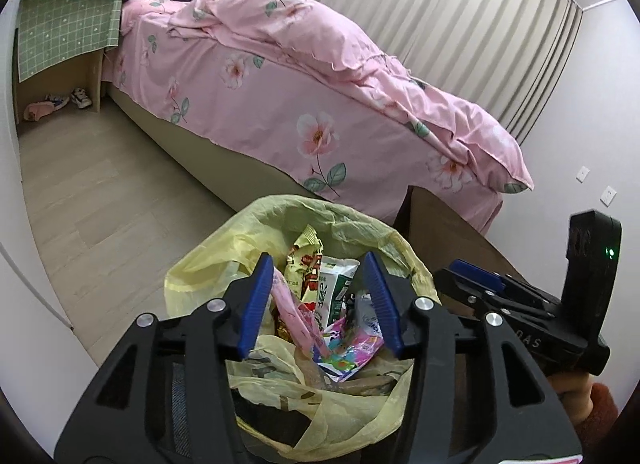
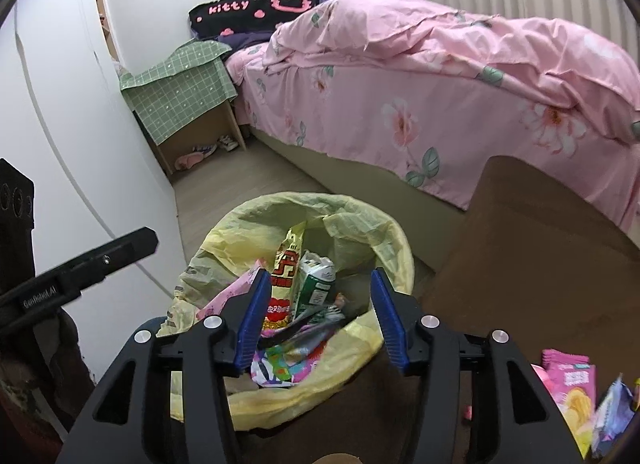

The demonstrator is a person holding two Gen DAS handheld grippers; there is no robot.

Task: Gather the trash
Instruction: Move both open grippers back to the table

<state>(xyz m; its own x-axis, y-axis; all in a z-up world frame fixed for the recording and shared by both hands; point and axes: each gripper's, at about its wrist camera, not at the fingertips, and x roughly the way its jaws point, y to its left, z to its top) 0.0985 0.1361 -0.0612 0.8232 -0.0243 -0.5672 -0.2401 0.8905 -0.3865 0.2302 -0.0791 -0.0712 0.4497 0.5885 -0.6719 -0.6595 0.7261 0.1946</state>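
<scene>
Evidently both the left gripper (image 1: 320,302) and right gripper (image 2: 318,314) were held with jaws open and empty over the bin (image 2: 360,216); wrappers (image 2: 572,388) at four o'clock on the tabletop (image 2: 532,248) could be missed.

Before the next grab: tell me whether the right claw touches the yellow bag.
Cannot tell. In the right wrist view, the right claw hangs open over the yellow bag; depth hides any gap.

Soft, even indoor light, fairly bright; source unclear. No harsh shadows or glare. Strong fisheye bend in both views, black vignette at the corners, curtain (image 1: 460,40) and wall lines curving. Bed (image 1: 280,76) sharp. Packets (image 2: 576,396) at right view's lower edge smeared. Bin (image 2: 360,224) interior dim.
</scene>
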